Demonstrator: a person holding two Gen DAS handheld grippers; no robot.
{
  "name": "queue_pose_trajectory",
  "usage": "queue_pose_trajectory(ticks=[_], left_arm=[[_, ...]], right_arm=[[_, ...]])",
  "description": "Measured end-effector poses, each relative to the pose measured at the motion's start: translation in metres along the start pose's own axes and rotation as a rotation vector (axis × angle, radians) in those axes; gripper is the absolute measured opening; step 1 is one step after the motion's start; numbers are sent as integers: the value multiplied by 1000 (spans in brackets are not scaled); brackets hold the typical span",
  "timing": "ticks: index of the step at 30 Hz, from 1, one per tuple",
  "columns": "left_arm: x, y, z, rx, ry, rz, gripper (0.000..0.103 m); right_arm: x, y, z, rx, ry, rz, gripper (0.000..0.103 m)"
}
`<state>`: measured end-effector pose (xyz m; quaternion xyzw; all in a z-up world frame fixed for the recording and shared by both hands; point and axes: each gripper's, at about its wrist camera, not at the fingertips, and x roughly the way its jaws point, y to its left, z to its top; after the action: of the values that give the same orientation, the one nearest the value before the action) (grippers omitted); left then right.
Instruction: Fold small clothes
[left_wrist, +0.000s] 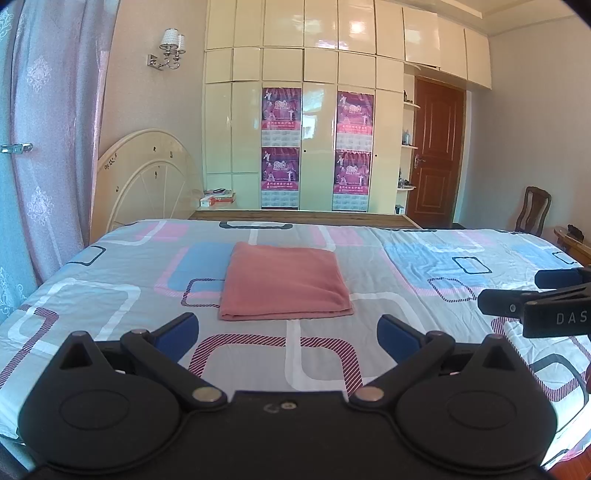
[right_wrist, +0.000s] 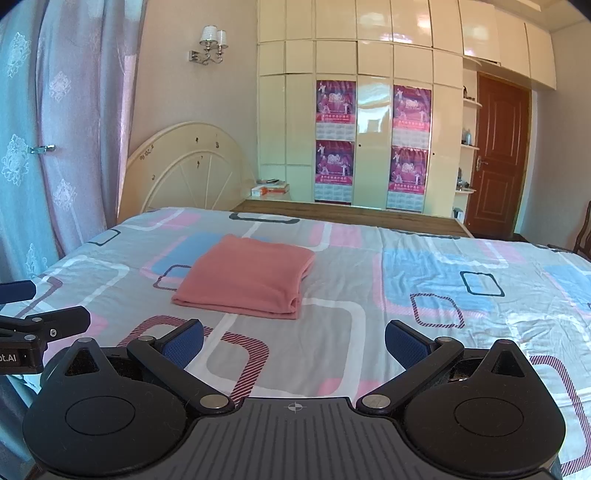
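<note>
Reading "DAS" on right gripper (left_wrist: 517, 295)

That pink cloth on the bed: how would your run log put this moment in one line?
pink cloth: folded, flat on bed | left gripper: open, empty | right gripper: open, empty | both short of cloth

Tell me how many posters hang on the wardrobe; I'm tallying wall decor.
4: two stacked on the left door, upper poster over lower poster, and two stacked further right, upper over lower. None seem hidden.
</note>
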<state>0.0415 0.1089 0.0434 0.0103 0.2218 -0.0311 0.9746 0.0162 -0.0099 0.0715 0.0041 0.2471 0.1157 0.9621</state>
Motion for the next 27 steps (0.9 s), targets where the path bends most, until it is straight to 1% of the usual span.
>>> queue_pose_trajectory(ticks=[27], left_arm=[[-1, -2, 1, 26, -10, 1, 102]], right_arm=[[1, -2, 3, -26, -1, 11, 103]])
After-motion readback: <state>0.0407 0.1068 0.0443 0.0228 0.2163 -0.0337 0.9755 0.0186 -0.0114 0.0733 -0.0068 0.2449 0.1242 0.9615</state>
